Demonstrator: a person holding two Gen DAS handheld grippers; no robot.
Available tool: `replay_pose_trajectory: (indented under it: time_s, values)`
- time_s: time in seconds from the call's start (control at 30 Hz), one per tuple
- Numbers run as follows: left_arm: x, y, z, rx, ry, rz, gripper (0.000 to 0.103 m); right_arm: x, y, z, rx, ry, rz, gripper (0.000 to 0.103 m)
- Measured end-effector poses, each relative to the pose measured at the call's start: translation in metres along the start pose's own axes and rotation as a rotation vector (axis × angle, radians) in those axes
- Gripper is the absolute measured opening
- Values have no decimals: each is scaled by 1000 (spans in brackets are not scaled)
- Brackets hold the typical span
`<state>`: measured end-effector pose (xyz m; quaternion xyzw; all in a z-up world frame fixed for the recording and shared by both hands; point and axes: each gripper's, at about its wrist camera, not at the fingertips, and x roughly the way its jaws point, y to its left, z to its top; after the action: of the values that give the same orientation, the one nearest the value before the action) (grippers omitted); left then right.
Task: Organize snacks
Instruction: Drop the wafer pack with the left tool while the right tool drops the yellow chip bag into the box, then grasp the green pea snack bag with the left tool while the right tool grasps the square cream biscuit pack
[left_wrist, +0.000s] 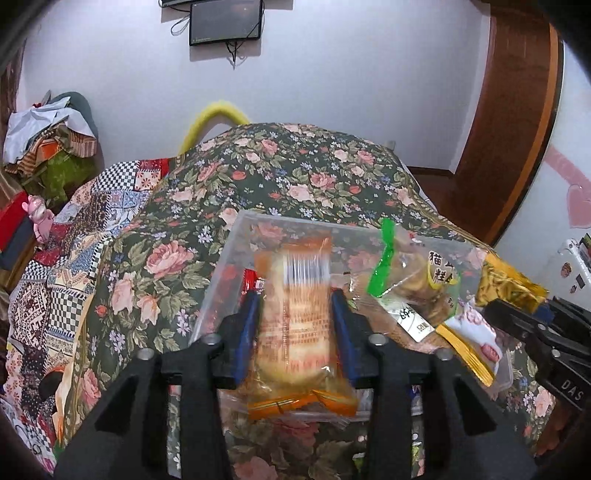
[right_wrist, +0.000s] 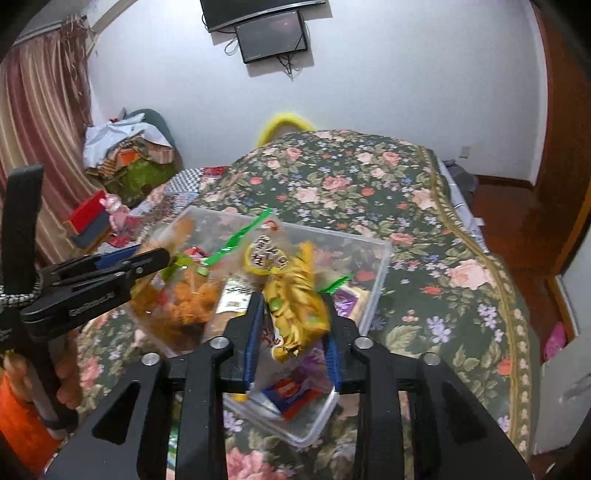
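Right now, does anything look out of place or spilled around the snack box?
Nothing has spilled. The clear box is heaped unevenly, with a green-sealed bag leaning askew. The left gripper holds an orange packet and the right gripper a yellow packet.

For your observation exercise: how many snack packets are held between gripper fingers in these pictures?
2. The left gripper clamps an orange packet; the right gripper clamps a yellow packet. Both hang over the clear bin.

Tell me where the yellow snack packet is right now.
The yellow snack packet sits between the right tool's fingers, above the clear plastic bin, right of the green-zip bag.
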<state>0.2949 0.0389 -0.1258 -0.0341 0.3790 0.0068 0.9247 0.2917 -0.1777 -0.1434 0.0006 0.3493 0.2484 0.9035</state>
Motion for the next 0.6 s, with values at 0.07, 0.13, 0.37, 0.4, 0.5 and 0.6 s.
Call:
replay_pose_trajectory:
  time_s: [0.07,0.13,0.37,0.4,0.5,0.6]
  values:
    - [-4,0,0,-7,-14,-7,65,-3,0,0,-2,-11,-25,53]
    - [-12,-1,0,-5,-33,-8,68,-6,0,1,-6,-35,-56,70]
    - [-47,0,-3,-1,-63,-39,78,-27,6,4,-35,-74,-73,79]
    - [-51,0,-5,-2,-65,-43,80,-32,8,2,-43,-80,-74,80]
    - [-67,0,-17,8,-58,-52,83,-43,13,-5,-55,-77,-52,80]
    - [-77,-2,-32,39,-30,-49,84,-52,17,-18,-52,-51,-15,82]
